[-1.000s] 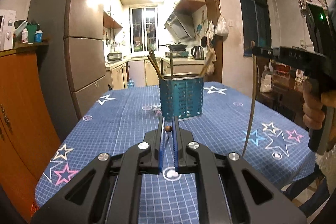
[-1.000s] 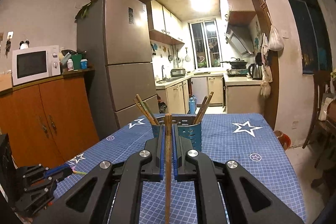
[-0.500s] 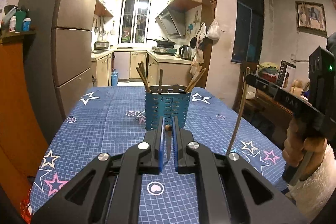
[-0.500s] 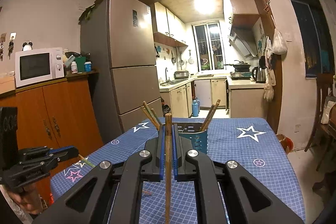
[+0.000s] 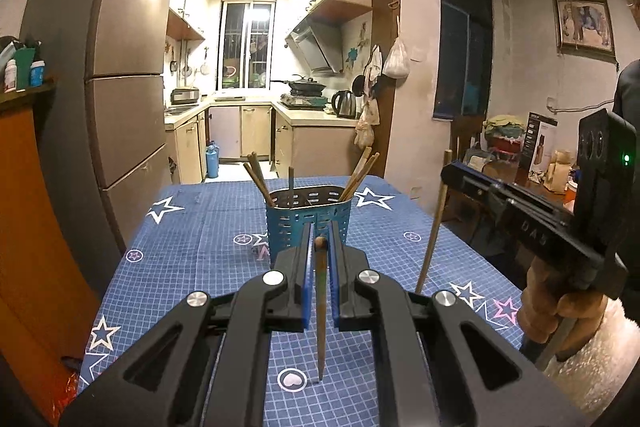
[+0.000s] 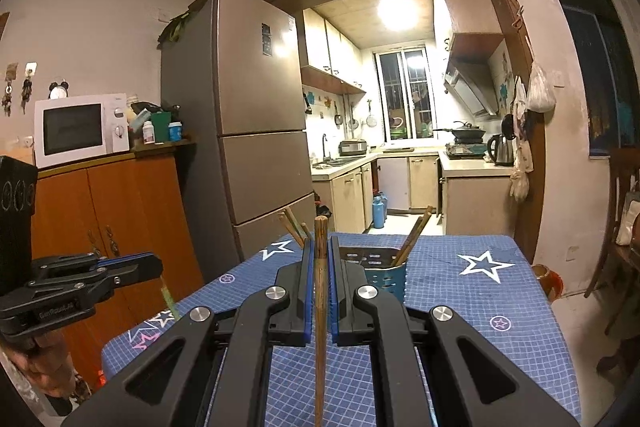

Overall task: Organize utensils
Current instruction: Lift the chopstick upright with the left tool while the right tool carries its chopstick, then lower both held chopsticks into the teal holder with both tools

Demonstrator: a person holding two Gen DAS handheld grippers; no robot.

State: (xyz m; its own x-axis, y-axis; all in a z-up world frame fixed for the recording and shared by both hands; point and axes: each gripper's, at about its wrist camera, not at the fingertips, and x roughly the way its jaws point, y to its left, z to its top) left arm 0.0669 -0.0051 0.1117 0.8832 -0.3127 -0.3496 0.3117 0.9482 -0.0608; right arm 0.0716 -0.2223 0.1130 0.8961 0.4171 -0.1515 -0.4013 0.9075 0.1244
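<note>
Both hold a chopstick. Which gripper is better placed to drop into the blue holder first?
Left gripper, likely: the blue holder sits just beyond its chopstick. The right gripper looks set further back.

A fridge (image 6: 256, 115) stands beside an orange cabinet (image 6: 120, 211) bearing a microwave (image 6: 80, 129).

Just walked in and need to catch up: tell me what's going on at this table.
A person is sorting chopsticks. The left hand-held gripper is shut on one chopstick, held upright over the blue star-patterned tablecloth. The right hand-held gripper is shut on a second wooden chopstick, also upright. Ahead of both stands a blue perforated utensil holder that already has several chopsticks leaning in it. Neither held chopstick is in the holder yet.
</note>
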